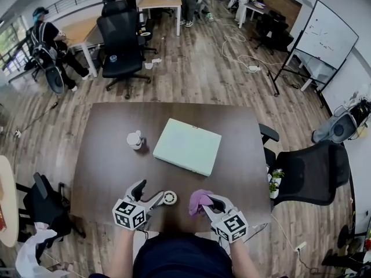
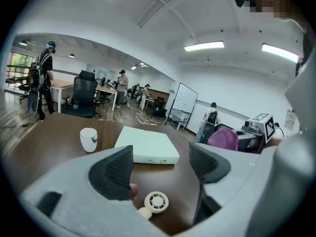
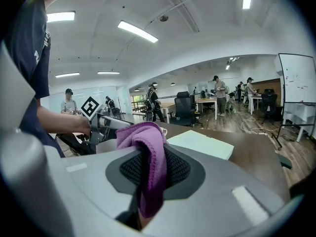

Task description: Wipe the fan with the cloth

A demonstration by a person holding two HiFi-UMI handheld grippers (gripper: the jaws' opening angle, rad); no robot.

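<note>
A small round white fan (image 1: 169, 198) lies flat on the dark table (image 1: 110, 167) near the front edge. My left gripper (image 1: 149, 193) hovers just left of it, jaws wide open with nothing between the pads. In the left gripper view the fan (image 2: 156, 201) shows low down on the tabletop, under the gap of the left gripper (image 2: 160, 164). My right gripper (image 1: 211, 202), right of the fan, is shut on a purple cloth (image 1: 199, 200). In the right gripper view the cloth (image 3: 148, 147) is bunched and hangs over the pinched jaws of the right gripper (image 3: 148, 169).
A white cup (image 1: 134, 139) and a flat pale green box (image 1: 187, 146) sit mid-table. A black office chair (image 1: 310, 172) and a small potted plant (image 1: 273, 181) stand at the table's right edge. Another chair (image 1: 122, 45), desks and people stand farther back.
</note>
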